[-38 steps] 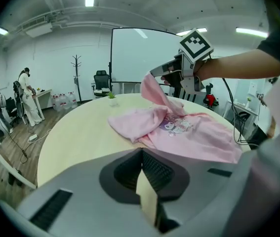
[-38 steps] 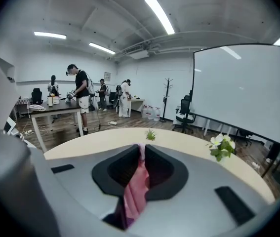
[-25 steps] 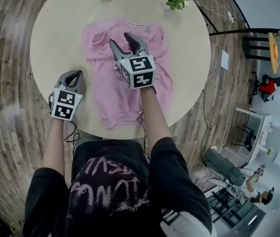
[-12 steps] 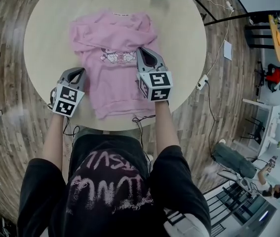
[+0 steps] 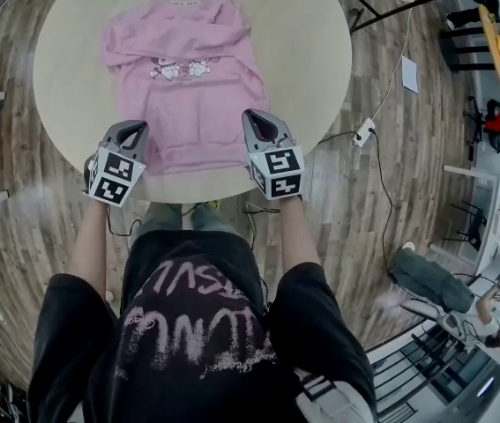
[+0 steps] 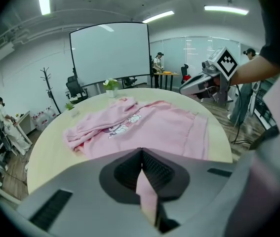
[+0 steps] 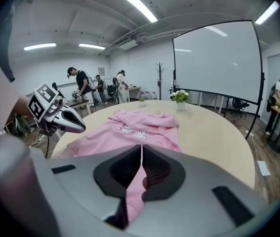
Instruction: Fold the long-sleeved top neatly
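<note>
We are gripping the pink top (image 5: 192, 86) by its hem.
The left gripper (image 5: 131, 130) at 7 o'clock and the right gripper (image 5: 258, 119) at 5 are each clenching pink fabric; the top is lying on the round table (image 5: 316, 51), collar toward 12.

Bare table (image 5: 311, 51) rt of top (image 5: 188, 86)

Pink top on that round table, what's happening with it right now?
A person standing at the round table holds a gripper in each hand. The left gripper and the right gripper are both shut on the pink long-sleeved top, one at each side of its lower part, by the table's near edge. The top lies front up, cartoon print showing, and its sleeves appear folded in across the upper part. The body is not yet folded.
</note>
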`<action>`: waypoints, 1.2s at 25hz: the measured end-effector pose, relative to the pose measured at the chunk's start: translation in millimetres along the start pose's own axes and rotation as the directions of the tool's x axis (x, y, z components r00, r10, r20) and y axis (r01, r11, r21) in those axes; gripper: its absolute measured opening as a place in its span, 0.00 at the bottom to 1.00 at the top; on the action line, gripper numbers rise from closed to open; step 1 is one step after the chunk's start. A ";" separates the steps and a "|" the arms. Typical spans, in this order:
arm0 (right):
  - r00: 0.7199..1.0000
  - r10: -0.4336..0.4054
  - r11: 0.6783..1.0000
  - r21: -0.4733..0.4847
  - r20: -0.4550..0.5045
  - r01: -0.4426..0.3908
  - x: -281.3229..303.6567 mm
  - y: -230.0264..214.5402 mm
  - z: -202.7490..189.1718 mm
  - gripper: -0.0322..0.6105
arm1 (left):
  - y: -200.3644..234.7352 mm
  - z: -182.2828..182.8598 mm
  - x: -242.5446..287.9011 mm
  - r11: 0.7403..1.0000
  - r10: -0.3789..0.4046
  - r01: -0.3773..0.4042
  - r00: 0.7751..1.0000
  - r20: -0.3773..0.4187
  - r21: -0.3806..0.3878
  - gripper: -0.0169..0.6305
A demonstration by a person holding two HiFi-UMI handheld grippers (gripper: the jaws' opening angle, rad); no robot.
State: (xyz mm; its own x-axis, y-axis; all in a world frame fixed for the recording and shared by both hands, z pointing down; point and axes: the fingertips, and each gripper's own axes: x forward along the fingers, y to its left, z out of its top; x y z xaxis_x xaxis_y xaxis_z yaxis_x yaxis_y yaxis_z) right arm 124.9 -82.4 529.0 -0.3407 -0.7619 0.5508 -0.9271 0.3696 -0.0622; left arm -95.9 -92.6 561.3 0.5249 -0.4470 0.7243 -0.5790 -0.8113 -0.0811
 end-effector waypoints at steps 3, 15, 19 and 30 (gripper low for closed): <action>1.000 0.011 1.000 -0.003 0.009 -0.011 -19.0 1.1 -15.6 0.10 | -23.7 -2.0 -5.5 1.000 0.014 -0.014 1.000 -0.004 0.004 0.05; 0.993 -0.023 0.999 0.029 0.117 0.020 -82.0 -7.6 -22.1 0.06 | -67.6 16.2 -30.9 0.993 0.117 -0.116 0.992 0.050 -0.015 0.05; 0.986 -0.019 0.998 0.067 0.165 0.008 -95.7 -3.9 -16.0 0.06 | -74.2 12.3 -38.5 0.991 0.133 -0.131 0.989 0.061 -0.039 0.05; 0.997 0.013 1.000 -0.026 0.080 -0.010 -100.2 12.9 -38.8 0.14 | -89.7 -2.3 -45.9 0.989 0.140 -0.137 0.989 0.047 -0.061 0.05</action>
State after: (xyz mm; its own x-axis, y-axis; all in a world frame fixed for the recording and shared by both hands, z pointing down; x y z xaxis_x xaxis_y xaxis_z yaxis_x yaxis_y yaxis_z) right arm 153.1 19.4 505.3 -0.3637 -0.7973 0.4818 -0.9191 0.3913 -0.0463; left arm -69.5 1.6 537.0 0.4672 -0.5738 0.6727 -0.6825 -0.7177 -0.1382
